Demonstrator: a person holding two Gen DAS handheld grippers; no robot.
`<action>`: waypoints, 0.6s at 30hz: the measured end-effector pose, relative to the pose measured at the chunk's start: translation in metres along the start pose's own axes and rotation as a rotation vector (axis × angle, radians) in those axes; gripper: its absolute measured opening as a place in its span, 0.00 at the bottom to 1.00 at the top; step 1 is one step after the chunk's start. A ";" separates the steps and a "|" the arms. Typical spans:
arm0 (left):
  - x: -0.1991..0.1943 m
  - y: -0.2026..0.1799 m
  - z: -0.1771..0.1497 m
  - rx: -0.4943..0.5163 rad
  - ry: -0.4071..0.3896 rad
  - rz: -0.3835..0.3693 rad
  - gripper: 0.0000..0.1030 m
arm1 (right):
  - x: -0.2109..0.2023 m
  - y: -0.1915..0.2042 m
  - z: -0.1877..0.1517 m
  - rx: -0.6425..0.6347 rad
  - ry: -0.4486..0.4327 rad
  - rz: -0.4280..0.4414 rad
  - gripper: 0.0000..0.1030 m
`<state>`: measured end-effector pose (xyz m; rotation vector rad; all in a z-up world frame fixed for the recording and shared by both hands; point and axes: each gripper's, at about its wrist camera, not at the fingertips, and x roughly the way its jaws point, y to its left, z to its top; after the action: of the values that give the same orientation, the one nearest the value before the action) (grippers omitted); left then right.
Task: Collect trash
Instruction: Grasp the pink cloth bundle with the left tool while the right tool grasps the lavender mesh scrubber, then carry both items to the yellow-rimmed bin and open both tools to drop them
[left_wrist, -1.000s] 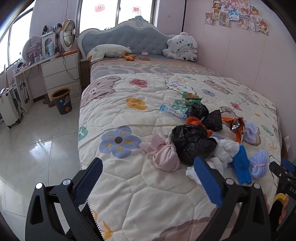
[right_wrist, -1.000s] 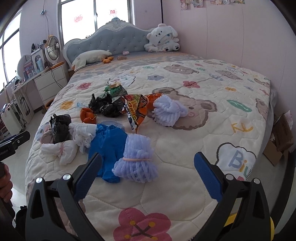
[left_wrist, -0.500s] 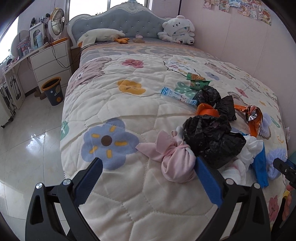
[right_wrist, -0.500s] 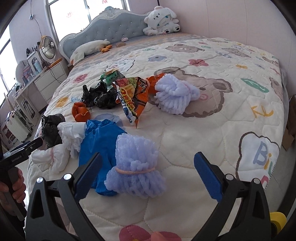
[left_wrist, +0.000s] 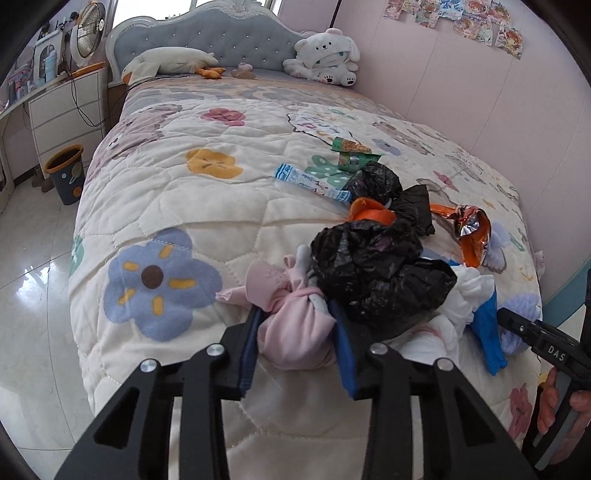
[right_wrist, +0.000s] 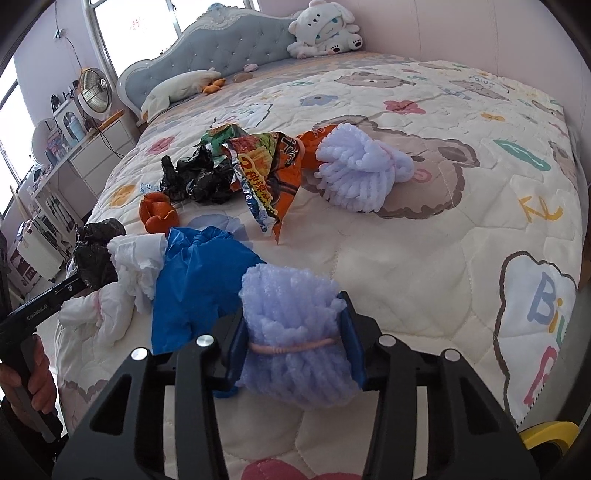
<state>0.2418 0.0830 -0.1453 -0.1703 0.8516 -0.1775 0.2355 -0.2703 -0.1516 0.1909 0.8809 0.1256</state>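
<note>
Pink knotted cloth bundle (left_wrist: 295, 332): lying at the near edge of the quilted bed (left_wrist: 177, 199), clamped between the fingers of the left gripper (left_wrist: 297, 343). Risk noted: the black plastic bag (left_wrist: 373, 269) touches the right finger and may be dragged off on lifting. Lilac fluffy bundle (right_wrist: 295, 332), tied with a pink band: squeezed by the right gripper (right_wrist: 295, 343); soft pile may slip if only the fringe is caught. Both grippers are held low, level with the quilt, pointing toward the headboard. Blue glove (right_wrist: 195, 280) lies just beside.
</note>
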 end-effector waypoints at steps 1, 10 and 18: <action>-0.001 0.000 0.000 -0.003 -0.004 -0.006 0.31 | -0.001 -0.001 0.000 0.010 -0.001 0.006 0.40; -0.038 0.009 0.001 -0.043 -0.073 -0.042 0.30 | -0.049 -0.006 0.001 0.045 -0.066 0.044 0.40; -0.083 -0.011 -0.006 0.015 -0.122 -0.058 0.30 | -0.102 -0.005 -0.009 0.043 -0.119 0.056 0.40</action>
<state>0.1831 0.0901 -0.0863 -0.1896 0.7242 -0.2252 0.1639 -0.2934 -0.0814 0.2606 0.7602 0.1459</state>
